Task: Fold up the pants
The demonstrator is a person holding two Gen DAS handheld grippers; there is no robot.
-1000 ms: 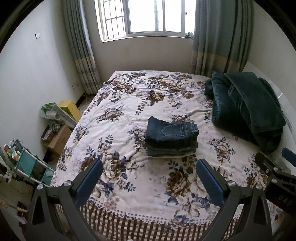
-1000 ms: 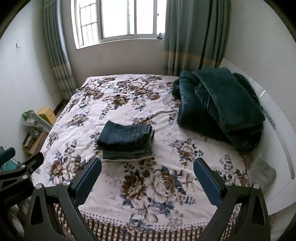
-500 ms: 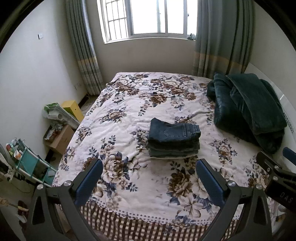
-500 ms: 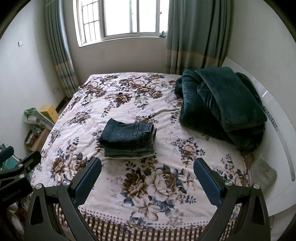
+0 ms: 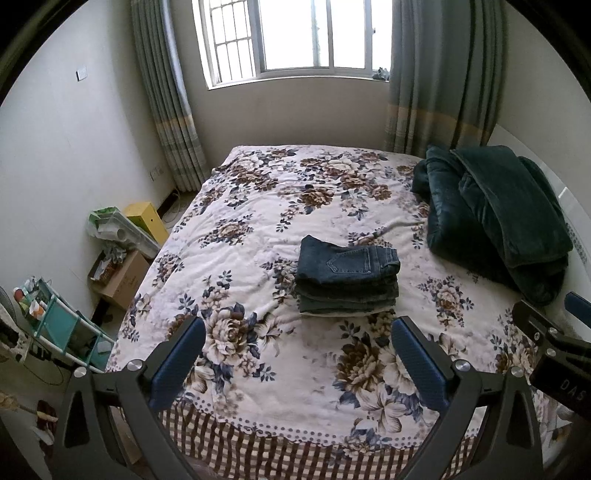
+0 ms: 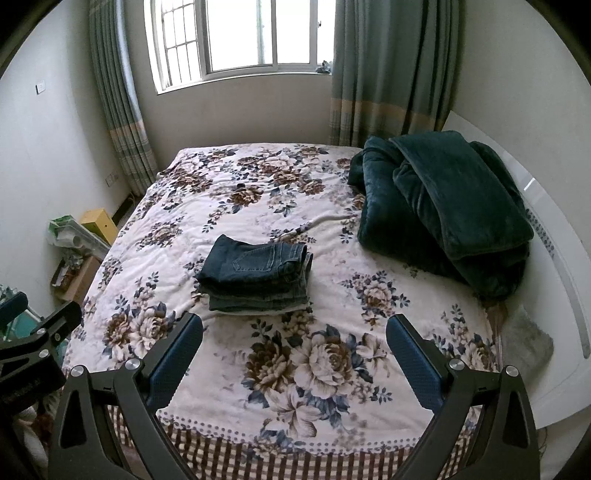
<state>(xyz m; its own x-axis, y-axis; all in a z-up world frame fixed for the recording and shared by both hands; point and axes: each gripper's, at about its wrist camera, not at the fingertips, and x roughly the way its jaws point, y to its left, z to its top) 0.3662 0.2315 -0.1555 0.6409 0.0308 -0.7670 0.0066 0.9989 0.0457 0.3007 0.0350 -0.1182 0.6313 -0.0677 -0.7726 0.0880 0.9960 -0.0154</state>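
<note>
We held both grippers, left gripper [image 5: 297, 360] and right gripper [image 6: 294, 356], spread empty near the folded jeans [image 5: 347, 280]; nudging them risked toppling the stack.

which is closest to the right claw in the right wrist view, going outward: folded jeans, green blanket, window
1. Folded jeans: nearest, on the bedspread just ahead of the open right claw, a bit to the left.
2. Green blanket: farther back, heaped on the right side of the bed.
3. Window: farthest, in the wall beyond the far end of the bed.
</note>
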